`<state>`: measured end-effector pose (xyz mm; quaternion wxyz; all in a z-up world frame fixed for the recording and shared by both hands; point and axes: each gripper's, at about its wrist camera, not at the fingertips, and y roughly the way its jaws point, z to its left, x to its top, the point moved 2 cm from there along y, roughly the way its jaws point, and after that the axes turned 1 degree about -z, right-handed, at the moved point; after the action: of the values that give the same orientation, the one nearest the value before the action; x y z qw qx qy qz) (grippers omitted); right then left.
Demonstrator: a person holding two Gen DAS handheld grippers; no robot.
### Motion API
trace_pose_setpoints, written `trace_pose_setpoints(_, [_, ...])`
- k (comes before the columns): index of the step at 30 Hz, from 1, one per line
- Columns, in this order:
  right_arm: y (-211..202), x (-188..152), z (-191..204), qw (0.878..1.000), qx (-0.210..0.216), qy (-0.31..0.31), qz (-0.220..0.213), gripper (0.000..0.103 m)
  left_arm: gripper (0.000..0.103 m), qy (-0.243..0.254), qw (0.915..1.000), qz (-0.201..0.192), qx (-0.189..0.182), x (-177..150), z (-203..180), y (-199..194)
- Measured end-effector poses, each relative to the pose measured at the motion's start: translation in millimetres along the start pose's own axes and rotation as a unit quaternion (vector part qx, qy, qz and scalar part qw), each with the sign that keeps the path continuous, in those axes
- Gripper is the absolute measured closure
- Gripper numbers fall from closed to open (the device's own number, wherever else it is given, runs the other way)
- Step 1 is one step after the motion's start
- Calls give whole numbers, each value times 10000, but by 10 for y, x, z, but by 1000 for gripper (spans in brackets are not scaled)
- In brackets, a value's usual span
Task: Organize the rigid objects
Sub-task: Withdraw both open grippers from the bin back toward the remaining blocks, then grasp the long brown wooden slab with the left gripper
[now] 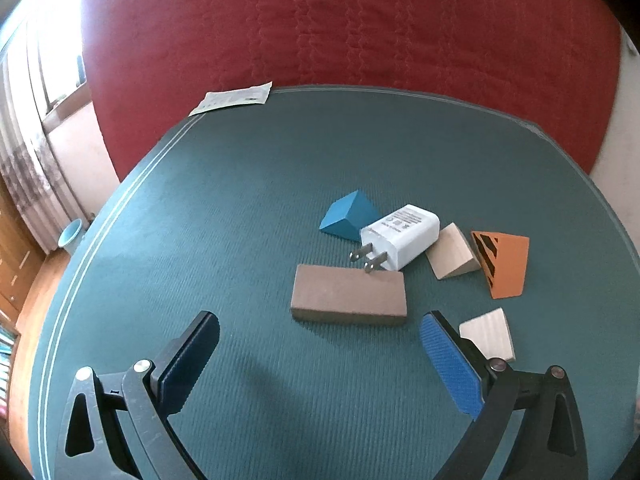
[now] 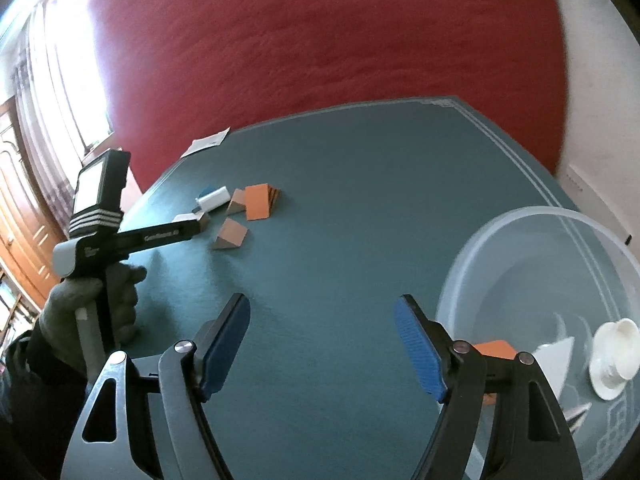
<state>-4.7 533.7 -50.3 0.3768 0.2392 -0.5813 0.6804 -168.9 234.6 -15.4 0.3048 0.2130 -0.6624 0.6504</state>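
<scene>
Left gripper (image 1: 320,356): jaws apart, nothing between the pads, aimed at the clutter. Right gripper (image 2: 322,342): jaws apart, nothing between them, only bare green table (image 2: 360,184) below.

Loose pieces seen from the left wrist: brown block (image 1: 348,295) just ahead at 12 o'clock; white charger (image 1: 404,240) behind it, prongs resting on the block's far edge; blue block (image 1: 350,216) touching the charger at 11; tan wedge (image 1: 452,258) just beside the charger at 1; orange striped piece (image 1: 506,264) at 2; pale wedge (image 1: 490,336) right behind the right-side pad.

Clear bowl (image 2: 500,240) sits at 3–4 o'clock in the right wrist view, already holding a white cap (image 2: 612,354), an orange piece (image 2: 494,349) and pale bits. Sorting judged partly done.

Risks: if the brown block is gripped or nudged, the charger will probably be tipped or dragged, since its prongs lean on it. The pale wedge could be knocked by the pad beside it. Neighbours are packed tight, so two pieces may get pinched together. The bowl looks light and could be shoved by a careless drop.

Room: wide open mat at 9 o'clock of the clutter and between cluster and bowl. The bowl lies close to the table's right border. A paper (image 1: 232,98) overhangs the far edge at 11, well apart.
</scene>
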Motion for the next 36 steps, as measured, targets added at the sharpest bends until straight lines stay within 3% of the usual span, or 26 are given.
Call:
trace_pose_setpoints(8, [129, 28, 105, 9998, 148, -65, 141, 27, 1, 76, 9997, 182, 135, 144, 65, 121])
trace_pose_setpoints(14, [193, 77, 158, 9995, 226, -67, 219, 27, 1, 89, 9996, 231, 118, -12, 148, 2])
trace_pose_setpoints(19, [271, 101, 223, 9992, 265, -85, 295, 27, 16, 165, 9997, 135, -146, -13, 221, 6])
trace_pose_setpoints(24, [388, 123, 308, 9988, 295, -117, 366, 27, 40, 379, 9985, -3, -407, -10, 159, -29])
trace_pose_setpoints(36, [564, 252, 422, 9984, 334, -72, 442, 27, 41, 209, 9981, -84, -567, -60, 273, -151])
